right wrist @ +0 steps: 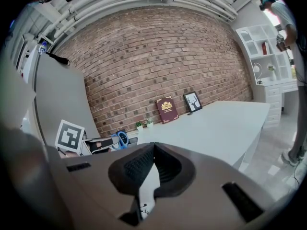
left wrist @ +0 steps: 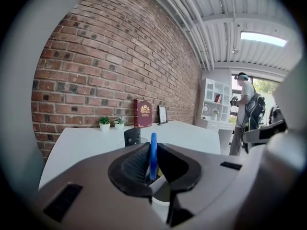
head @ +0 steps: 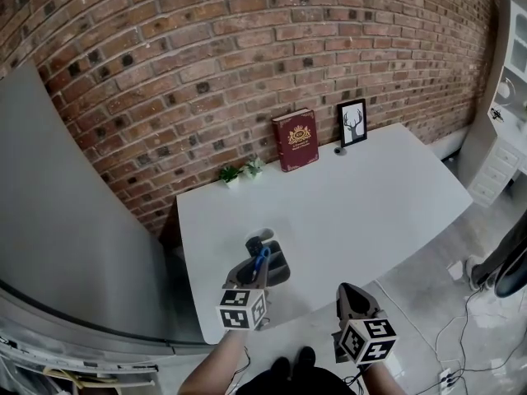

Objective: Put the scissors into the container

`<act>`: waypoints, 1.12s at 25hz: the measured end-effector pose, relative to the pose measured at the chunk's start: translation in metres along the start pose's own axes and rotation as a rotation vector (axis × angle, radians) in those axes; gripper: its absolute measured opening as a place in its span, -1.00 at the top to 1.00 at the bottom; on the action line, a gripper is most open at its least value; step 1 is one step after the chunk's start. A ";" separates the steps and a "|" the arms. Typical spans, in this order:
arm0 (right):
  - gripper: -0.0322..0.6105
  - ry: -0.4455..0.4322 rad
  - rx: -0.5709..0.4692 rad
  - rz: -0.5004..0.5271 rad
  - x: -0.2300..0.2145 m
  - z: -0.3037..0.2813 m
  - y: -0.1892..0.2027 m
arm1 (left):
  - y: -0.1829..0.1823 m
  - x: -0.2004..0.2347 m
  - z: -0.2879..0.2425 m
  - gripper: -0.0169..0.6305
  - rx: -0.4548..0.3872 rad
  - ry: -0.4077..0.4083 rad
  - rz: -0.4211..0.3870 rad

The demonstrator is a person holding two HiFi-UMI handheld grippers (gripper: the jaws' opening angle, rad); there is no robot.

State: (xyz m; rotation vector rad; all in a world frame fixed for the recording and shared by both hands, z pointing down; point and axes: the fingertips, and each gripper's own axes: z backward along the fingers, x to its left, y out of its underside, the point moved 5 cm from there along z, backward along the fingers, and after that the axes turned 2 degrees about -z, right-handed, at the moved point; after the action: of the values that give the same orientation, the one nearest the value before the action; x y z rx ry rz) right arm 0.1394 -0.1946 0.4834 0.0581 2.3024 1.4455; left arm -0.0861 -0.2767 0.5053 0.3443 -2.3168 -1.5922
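My left gripper (head: 258,271) is shut on the blue handle of the scissors (head: 261,262), over the near part of the white table (head: 354,212). In the left gripper view the blue handle (left wrist: 153,155) stands upright between the pads. Just beyond the jaws sits the container (head: 262,238), a clear cup with a dark item (left wrist: 132,136) inside. The scissors' blades are hidden below the jaws. My right gripper (head: 347,291) hangs off the table's front edge, jaws shut with nothing in them (right wrist: 154,151). In the right gripper view the left gripper's marker cube (right wrist: 70,135) and the blue handle (right wrist: 122,139) show at left.
A red book (head: 296,139) and a framed deer picture (head: 352,123) lean on the brick wall at the table's back. Two small potted plants (head: 240,171) stand left of them. A white shelf unit (head: 502,130) is at right; a person (left wrist: 245,111) stands far off.
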 end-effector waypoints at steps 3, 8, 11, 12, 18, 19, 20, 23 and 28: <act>0.90 -0.001 0.002 -0.001 -0.001 -0.001 0.001 | 0.001 0.001 0.000 0.82 0.000 -0.004 0.006; 0.90 -0.010 0.010 0.003 0.002 -0.004 0.003 | 0.001 0.005 -0.002 0.81 0.011 -0.014 0.007; 0.90 -0.017 0.014 0.010 0.005 -0.005 0.003 | 0.000 0.007 -0.003 0.81 0.017 -0.021 0.014; 0.90 -0.018 0.015 0.012 0.005 -0.005 0.003 | 0.001 0.009 -0.003 0.81 0.019 -0.024 0.015; 0.90 -0.019 0.020 0.017 0.007 -0.004 0.003 | 0.005 0.013 0.001 0.81 0.058 -0.027 0.032; 0.90 -0.019 0.020 0.018 0.007 -0.004 0.003 | 0.006 0.013 0.002 0.81 0.062 -0.028 0.037; 0.90 -0.019 0.020 0.019 0.007 -0.004 0.003 | 0.008 0.014 0.003 0.81 0.066 -0.030 0.043; 0.90 -0.025 0.022 0.021 0.008 -0.005 0.005 | 0.013 0.017 0.006 0.80 0.080 -0.040 0.060; 0.90 -0.034 0.028 0.022 0.010 -0.005 0.008 | 0.022 0.018 0.014 0.72 0.114 -0.041 0.078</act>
State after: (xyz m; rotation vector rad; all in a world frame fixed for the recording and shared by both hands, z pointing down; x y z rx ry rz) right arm 0.1266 -0.1923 0.4888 0.1161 2.3016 1.4122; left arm -0.1084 -0.2633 0.5235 0.2468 -2.4267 -1.4475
